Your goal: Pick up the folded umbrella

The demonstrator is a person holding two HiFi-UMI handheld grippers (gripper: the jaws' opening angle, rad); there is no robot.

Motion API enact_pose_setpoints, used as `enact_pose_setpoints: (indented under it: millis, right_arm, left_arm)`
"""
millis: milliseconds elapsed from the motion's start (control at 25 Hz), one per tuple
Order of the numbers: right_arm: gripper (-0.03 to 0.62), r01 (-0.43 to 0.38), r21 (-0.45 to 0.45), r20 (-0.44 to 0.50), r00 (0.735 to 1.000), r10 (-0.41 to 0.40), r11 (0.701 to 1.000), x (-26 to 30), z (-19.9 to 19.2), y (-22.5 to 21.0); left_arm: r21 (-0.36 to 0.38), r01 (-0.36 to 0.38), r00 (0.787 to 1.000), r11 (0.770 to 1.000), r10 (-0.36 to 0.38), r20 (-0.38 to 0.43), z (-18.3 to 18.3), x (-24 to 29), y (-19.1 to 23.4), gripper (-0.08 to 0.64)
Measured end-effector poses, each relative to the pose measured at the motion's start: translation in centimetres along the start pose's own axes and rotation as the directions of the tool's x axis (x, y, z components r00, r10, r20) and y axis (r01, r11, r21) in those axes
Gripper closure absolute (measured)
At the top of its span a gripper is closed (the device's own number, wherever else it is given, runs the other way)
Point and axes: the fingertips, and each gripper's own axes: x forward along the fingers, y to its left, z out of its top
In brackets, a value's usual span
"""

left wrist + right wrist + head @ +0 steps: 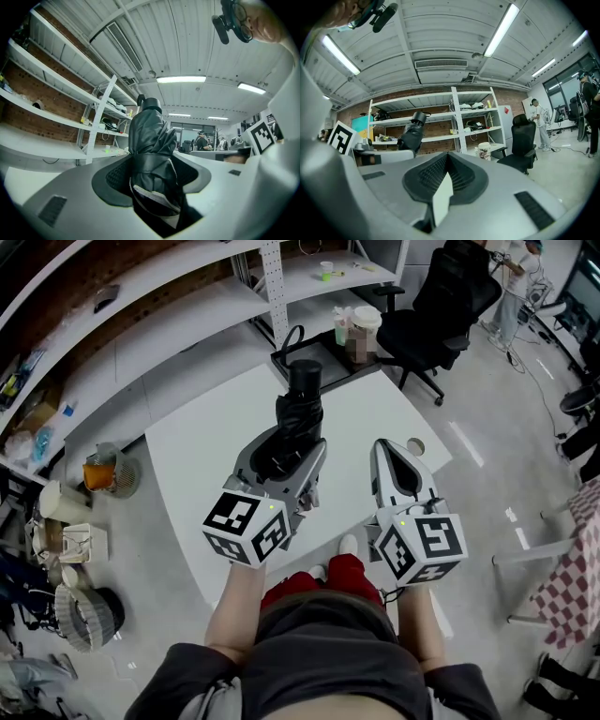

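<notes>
**Folded umbrella clamped in the left claw, lifted over a white counter**

Head view: Looking steeply down, a person holds a claw in each hand above a white counter [202,451]. The left claw [298,457] is clenched around a black folded umbrella [301,413]. The umbrella sticks out of the jaws toward 12 o'clock, its rounded cap end farthest from the person. The right claw [390,457] sits just beside it at 3 o'clock, apart from the umbrella. A black office chair [439,298] stands on the floor toward 1 o'clock, past the counter's far corner.

Left gripper view: The camera faces upward, toward ceiling lights and wall shelves. The umbrella fills the middle and its dark, creased fabric is pinched between the two jaws. Its strap and lower folds sit deep in the grip, and its cap end rises toward 12 o'clock.

Right gripper view: The jaws are pressed together with nothing between them. The umbrella shows at about 10 o'clock, off to the side and clear of this claw.

Progress: The grasp is made. Both claws tilt upward and the umbrella seems to stand clear of the counter, so the pick-up looks essentially done. What is left, at most, is to hold it steady.
</notes>
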Motion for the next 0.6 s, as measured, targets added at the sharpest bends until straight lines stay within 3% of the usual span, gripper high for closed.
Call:
enact_pose_setpoints:
  millis: [600]
  right_arm:
    - [0.575,-0.036,-0.015,-0.014,0.999,0.035,0.999,0.0,-0.7,1.3]
  left_arm:
    - [-0.001,-0.047,0.999,0.999,0.047,-0.01,-0.8,-1.6,0.5,0.301]
